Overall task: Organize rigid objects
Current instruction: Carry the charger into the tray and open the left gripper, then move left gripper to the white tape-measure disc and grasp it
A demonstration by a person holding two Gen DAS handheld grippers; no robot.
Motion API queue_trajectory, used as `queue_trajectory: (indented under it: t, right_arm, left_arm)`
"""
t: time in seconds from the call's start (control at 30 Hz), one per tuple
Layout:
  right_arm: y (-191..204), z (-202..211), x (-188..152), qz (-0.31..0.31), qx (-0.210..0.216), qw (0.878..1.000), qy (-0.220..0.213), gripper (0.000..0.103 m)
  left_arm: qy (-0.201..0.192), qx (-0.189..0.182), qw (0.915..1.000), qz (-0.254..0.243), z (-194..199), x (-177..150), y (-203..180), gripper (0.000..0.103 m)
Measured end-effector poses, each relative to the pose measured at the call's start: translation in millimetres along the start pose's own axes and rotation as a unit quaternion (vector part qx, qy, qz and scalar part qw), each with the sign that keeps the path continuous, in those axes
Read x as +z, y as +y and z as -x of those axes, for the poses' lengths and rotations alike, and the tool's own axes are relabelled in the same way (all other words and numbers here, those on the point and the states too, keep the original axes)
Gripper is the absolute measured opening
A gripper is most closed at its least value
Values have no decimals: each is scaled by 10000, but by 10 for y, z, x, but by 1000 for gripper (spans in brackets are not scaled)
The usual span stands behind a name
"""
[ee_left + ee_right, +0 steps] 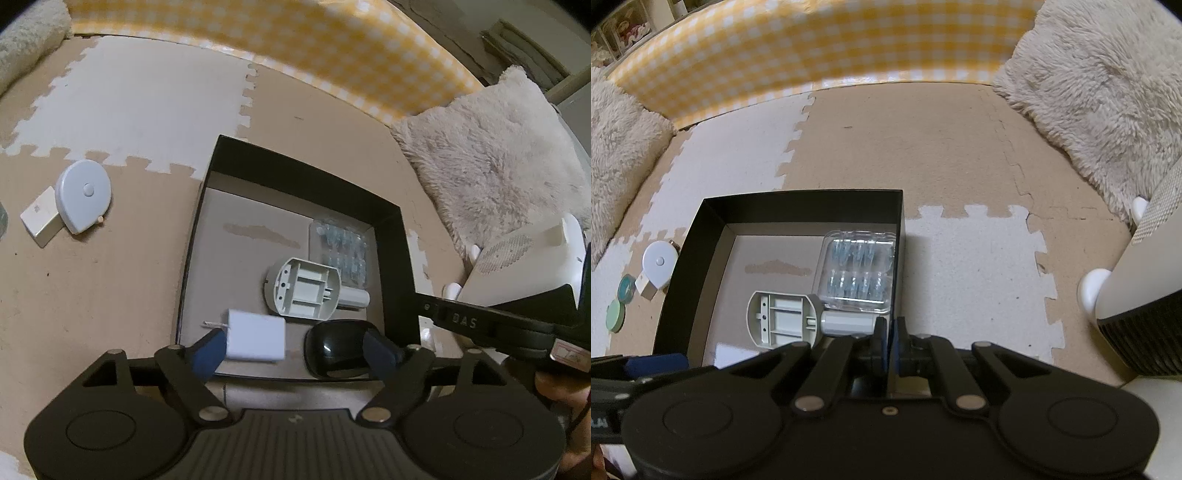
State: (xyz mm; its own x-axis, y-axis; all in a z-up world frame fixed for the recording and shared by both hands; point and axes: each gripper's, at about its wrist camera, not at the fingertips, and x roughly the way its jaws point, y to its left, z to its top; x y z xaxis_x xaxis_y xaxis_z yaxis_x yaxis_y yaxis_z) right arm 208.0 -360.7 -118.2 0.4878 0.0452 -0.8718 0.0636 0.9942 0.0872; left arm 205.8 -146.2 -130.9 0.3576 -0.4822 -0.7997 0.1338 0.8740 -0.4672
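A black box (295, 162) (801, 206) with a grey floor lies on the foam mat. In it are a clear blister pack (341, 254) (857, 273), a grey plastic housing (303, 288) (783, 319), a white charger (256, 341) and a glossy black oval object (332, 350). My left gripper (295, 350) is open over the box's near edge, with the charger and the black object lying between its blue fingers (207, 350). My right gripper (888, 343) is shut at the box's near right corner. I cannot tell whether it pinches the wall.
Left of the box, on the mat, lie a pale blue round tape measure (83, 195) (659, 264), a small white block (38, 218) and two greenish discs (620, 301). Fluffy cushions (1108, 92) and a yellow checked wall (812, 48) ring the mat. A white appliance (1137, 288) stands at the right.
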Motion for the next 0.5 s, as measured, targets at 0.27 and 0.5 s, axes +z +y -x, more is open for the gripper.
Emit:
queue_trajectory:
  t: [0.27, 0.5]
  right_arm:
    - [1, -2, -2, 4, 0, 10000, -1, 4]
    - [1, -2, -2, 7, 0, 10000, -3, 4]
  left_arm:
    - [-9, 18, 9997, -251, 98, -29, -93, 97]
    - [-32, 105, 9990, -436, 153, -67, -151, 101]
